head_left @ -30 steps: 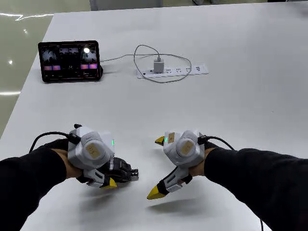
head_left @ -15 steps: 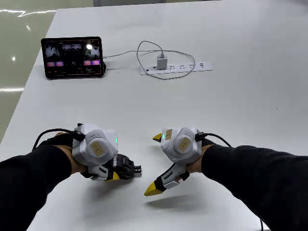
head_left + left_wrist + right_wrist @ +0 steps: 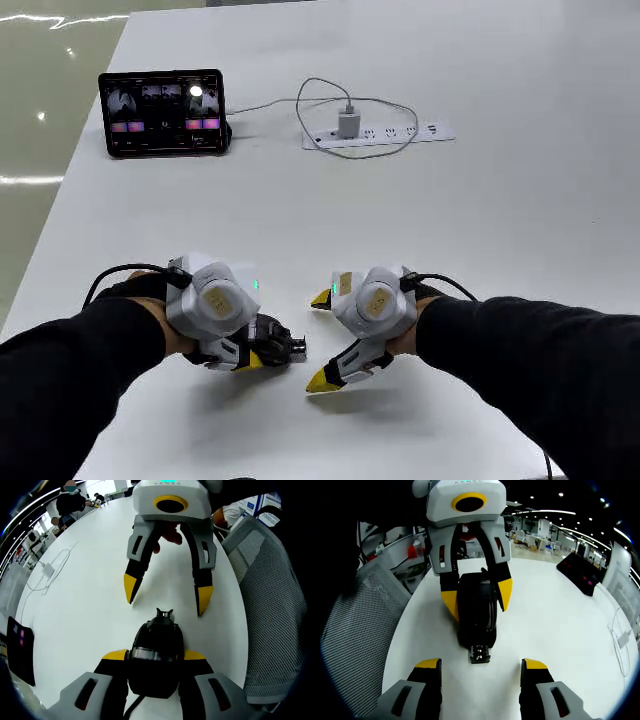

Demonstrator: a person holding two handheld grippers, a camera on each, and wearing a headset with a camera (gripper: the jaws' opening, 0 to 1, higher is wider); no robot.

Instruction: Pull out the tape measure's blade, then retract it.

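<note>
Tape measure [image 3: 156,640] is sitting low over the near part of the surface [image 3: 450,230], clamped in the left gripper [image 3: 156,656], its blade hook [image 3: 480,654] pointing at the right gripper [image 3: 481,664], which is gaping open just beside it. Closing off-centre is risking a missed hook; a weak pinch could let the blade snap back.
</note>
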